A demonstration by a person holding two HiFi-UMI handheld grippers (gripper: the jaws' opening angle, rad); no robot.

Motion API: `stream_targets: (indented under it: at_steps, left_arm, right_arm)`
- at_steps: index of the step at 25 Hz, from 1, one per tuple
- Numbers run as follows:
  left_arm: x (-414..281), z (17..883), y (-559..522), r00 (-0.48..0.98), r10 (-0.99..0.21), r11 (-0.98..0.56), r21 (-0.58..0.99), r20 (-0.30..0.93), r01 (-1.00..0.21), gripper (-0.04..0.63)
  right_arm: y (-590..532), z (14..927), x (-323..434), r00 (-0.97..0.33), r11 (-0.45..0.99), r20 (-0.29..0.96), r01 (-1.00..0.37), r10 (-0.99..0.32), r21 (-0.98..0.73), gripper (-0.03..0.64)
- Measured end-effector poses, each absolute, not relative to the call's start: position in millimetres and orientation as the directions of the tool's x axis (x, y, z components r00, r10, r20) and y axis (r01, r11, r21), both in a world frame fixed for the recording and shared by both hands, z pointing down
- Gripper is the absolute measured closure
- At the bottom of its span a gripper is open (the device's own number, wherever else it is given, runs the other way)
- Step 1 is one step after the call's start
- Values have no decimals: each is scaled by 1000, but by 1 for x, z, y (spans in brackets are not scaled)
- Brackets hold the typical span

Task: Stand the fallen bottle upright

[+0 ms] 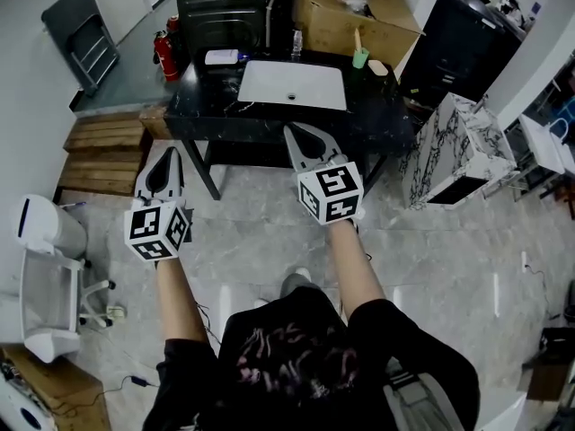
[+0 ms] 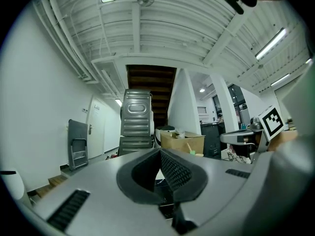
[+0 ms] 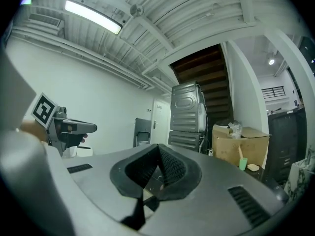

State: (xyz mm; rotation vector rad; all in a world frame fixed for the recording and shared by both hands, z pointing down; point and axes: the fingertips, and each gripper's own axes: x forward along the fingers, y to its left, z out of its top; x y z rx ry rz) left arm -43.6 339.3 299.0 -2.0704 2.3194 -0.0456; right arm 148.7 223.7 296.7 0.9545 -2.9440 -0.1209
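A white bottle with a blue cap (image 1: 222, 57) lies on its side on the black table (image 1: 198, 115), left of the white sink basin (image 1: 292, 85). My left gripper (image 1: 168, 152) hangs over the floor short of the table's left front corner, jaws shut and empty. My right gripper (image 1: 290, 130) is also shut with nothing in it, its tips at the table's front edge below the basin. Both point level toward the table. In the left gripper view the jaws (image 2: 160, 154) meet; in the right gripper view they (image 3: 158, 150) meet too. The bottle does not show in either gripper view.
A small clear bottle (image 1: 296, 41), a green cup with a brush (image 1: 360, 57) and a soap bar (image 1: 377, 67) stand by the basin. Behind are a cardboard box (image 1: 355, 12) and a red extinguisher (image 1: 164, 54). Wooden pallets (image 1: 103, 146) lie left, a marble block (image 1: 458, 151) right.
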Motion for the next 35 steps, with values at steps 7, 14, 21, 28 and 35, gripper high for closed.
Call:
stream_targets:
  at_steps: [7,14,21,28,35]
  left_arm:
    - [-52,306,332,-101,-995,102,-32,-10,-994,584]
    - [-76,317,287,-95,-995,94,-43,10,-995,584]
    - [-110,333,211,-87,-995,84,-65,52,-994,584]
    - [-143,345,119,-91,-992,87,-52,82,-995,584]
    - [-157,338,28,-87,-992,81,-64,88,-995,584]
  right_arm:
    - [215,295,137,-809,804,12,-583,-588,113,604]
    - [167,311,115,-802,800,10,-595,-597,79,605]
    - [90,328,77,-803,804,28,-593,-595,49,604]
    - [-5,339,40,-809,810,46,-586,-586,26,604]
    - [-98,337,21,-816,817,49,-577,-576,6,604]
